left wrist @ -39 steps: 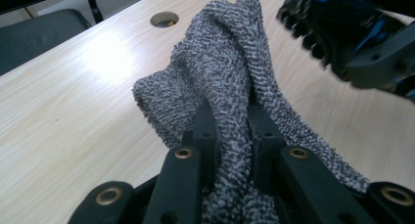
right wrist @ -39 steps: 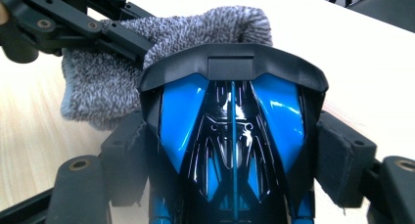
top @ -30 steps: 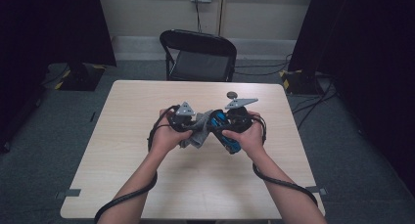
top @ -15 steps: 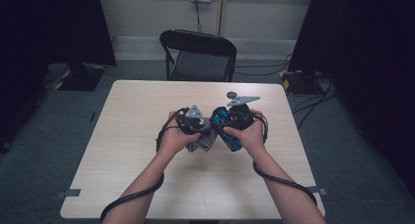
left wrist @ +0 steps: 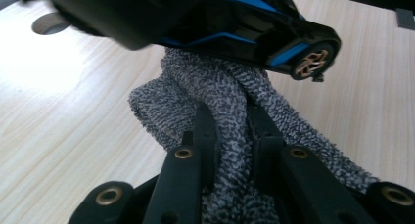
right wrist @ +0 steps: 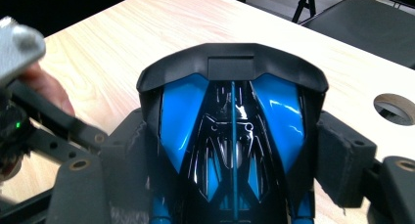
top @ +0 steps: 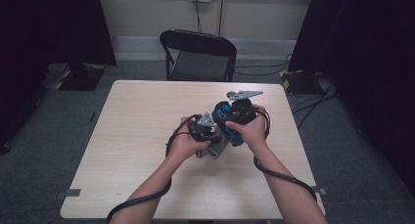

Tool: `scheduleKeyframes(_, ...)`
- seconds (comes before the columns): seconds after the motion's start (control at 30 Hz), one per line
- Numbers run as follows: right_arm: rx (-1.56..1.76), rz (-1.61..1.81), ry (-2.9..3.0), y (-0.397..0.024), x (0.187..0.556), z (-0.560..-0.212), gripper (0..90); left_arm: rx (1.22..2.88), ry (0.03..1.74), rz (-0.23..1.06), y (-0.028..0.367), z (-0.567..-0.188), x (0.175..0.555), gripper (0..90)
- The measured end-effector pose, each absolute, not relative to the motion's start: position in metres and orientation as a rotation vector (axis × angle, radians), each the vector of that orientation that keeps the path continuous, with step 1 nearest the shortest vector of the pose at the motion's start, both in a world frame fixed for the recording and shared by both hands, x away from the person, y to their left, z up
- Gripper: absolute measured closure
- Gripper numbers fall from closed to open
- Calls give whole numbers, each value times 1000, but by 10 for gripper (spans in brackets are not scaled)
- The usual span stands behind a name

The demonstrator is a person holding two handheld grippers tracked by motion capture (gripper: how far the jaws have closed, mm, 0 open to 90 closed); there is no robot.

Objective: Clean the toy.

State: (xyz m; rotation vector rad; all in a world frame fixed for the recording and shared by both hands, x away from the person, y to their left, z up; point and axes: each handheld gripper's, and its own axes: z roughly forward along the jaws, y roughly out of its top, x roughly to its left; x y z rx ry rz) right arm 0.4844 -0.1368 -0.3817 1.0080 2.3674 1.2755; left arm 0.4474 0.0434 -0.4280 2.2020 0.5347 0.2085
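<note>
- The toy car point(right wrist: 232, 136), black with blue panels, is held above the middle of the desk point(top: 137, 136), clamped by its sides between the pads of the right claw point(right wrist: 235, 185); in the left gripper view its underside and a copper-spoked wheel pass across the top.
- A grey terry cloth point(left wrist: 215, 97) hangs just under the car and touches its lower body; the left claw point(left wrist: 230, 131) is pinched together on a bunched fold of it.
- Compared with a second ago, the left hand point(top: 183, 143) has slid in toward the right hand point(top: 252, 131) and dropped a little, so the cloth now sits tight beneath the car instead of off to its side; the right hand has hardly shifted.
- That reads as a wiping stroke in progress: one claw steadies the car while the other drags the cloth along its underside.
- The stroke probably needs repeating along the other flank, and the car may have to be turned.
- Beyond the hands, the desk's far side has a round cable hole point(right wrist: 396, 106), and a black folding chair point(top: 198, 53) stands behind it.
</note>
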Motion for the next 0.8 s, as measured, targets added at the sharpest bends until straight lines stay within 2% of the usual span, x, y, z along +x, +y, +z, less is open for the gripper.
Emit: scheduleKeyframes(0.8, 1035, 1285, 2337, -138, 485, -371, 258, 2212, 494, 171, 32, -436, 436, 774)
